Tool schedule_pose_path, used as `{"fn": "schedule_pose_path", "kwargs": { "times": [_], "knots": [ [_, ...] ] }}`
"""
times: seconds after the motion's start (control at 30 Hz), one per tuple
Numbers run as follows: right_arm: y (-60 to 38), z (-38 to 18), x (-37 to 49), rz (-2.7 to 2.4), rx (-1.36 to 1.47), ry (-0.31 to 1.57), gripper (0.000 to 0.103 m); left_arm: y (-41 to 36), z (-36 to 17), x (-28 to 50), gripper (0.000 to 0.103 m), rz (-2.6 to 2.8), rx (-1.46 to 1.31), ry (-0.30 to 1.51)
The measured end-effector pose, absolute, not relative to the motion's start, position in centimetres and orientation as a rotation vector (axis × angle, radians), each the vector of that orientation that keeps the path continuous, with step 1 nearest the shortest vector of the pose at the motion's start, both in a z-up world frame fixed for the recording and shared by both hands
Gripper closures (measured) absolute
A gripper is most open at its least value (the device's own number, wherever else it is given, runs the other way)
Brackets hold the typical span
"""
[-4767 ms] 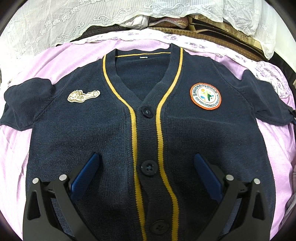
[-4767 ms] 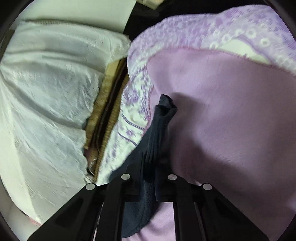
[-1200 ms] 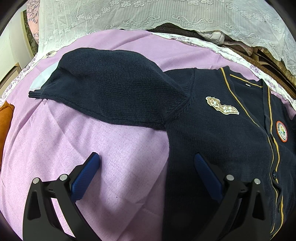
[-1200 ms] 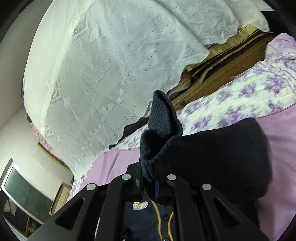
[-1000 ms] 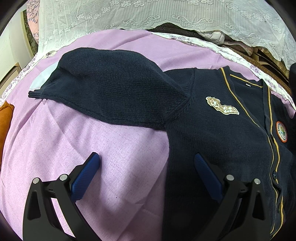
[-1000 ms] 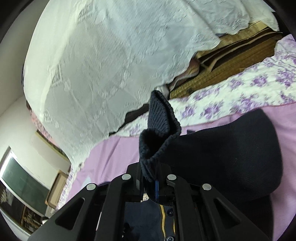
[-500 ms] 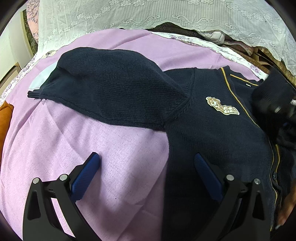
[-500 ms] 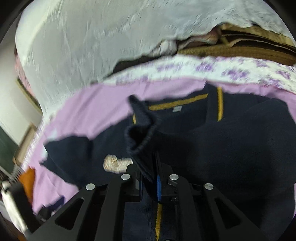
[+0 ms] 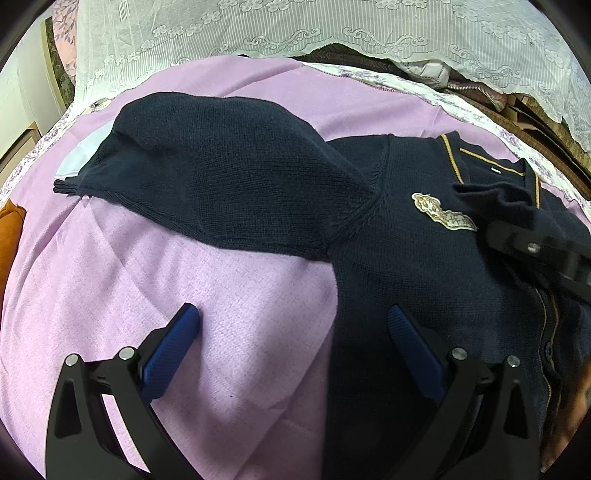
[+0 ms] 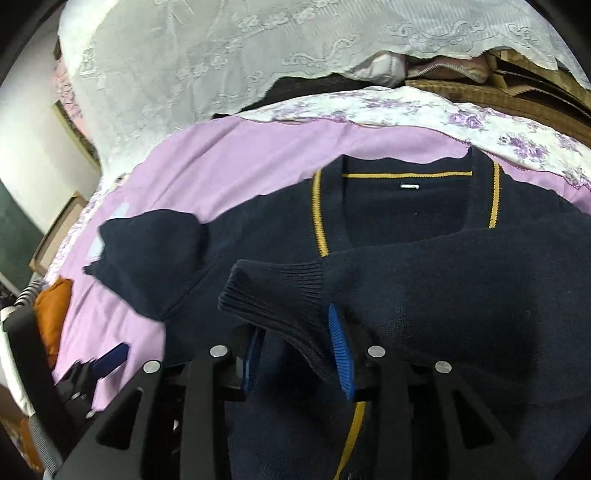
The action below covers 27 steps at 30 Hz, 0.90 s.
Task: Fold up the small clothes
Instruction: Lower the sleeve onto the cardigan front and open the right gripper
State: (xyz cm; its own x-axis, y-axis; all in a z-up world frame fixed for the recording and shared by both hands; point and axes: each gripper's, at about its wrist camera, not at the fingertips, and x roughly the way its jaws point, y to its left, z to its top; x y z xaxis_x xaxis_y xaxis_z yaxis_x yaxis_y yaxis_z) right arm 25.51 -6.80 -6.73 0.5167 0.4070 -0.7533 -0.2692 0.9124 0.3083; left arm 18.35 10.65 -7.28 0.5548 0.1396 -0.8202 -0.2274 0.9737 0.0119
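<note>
A navy cardigan (image 9: pixel 424 266) with yellow trim lies face up on a pink sheet (image 9: pixel 240 295). Its left sleeve (image 9: pixel 229 177) spreads out to the side. The right sleeve (image 10: pixel 461 266) is folded across the chest. Its ribbed cuff (image 10: pixel 273 291) lies slack between the blue pads of my right gripper (image 10: pixel 295 328), whose jaws are opening and no longer pinch it. One of the right gripper's black fingers (image 9: pixel 532 247) shows in the left wrist view beside the cream badge (image 9: pixel 443 214). My left gripper (image 9: pixel 291 317) hovers open over the cardigan's side edge, holding nothing.
White lace covers (image 9: pixel 332 33) and a stack of bedding (image 10: pixel 498 92) line the far edge. A floral sheet border (image 10: pixel 461 118) runs behind the collar. An orange cloth (image 9: pixel 9 236) lies at the left edge. Bare pink sheet lies below the spread sleeve.
The right gripper swung down and across, carrying the cuff from up in the air onto the cardigan's chest, and its pads have parted. The left gripper has stayed still.
</note>
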Motion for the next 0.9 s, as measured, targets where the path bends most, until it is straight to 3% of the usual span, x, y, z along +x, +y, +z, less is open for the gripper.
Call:
{"fn": "schedule_pose_path", "kwargs": {
  "times": [0.1,0.17,0.4,0.43,0.53,0.7,0.9],
  "knots": [
    [-8.1,-5.4,24.4,0.485,0.200,0.928,0.061,10.6,-7.3,18.3,0.004,0.216,-0.100,0.959],
    [-8.5,-4.8,23.8,0.551,0.223,0.945,0.045,10.7,-7.3,18.4,0.004,0.216,-0.101,0.959],
    [-7.8,-4.8,23.4,0.533,0.241,0.925,0.045,10.8,-7.2,18.4,0.004,0.212,-0.107,0.962],
    [-7.9,-4.7,23.3,0.522,0.242,0.912,0.051,10.8,-7.2,18.3,0.004,0.211,-0.109,0.962],
    [-8.4,-5.2,23.6,0.436,0.241,0.921,0.096,10.8,-7.1,18.2,0.004,0.213,-0.109,0.964],
    [-6.8,-8.6,23.8,0.406,0.190,1.025,0.097,10.8,-7.0,18.4,0.004,0.216,-0.108,0.967],
    [-7.0,-7.4,24.2,0.400,0.253,1.005,0.095,10.9,-7.0,18.6,0.004,0.214,-0.111,0.970]
  ]
}}
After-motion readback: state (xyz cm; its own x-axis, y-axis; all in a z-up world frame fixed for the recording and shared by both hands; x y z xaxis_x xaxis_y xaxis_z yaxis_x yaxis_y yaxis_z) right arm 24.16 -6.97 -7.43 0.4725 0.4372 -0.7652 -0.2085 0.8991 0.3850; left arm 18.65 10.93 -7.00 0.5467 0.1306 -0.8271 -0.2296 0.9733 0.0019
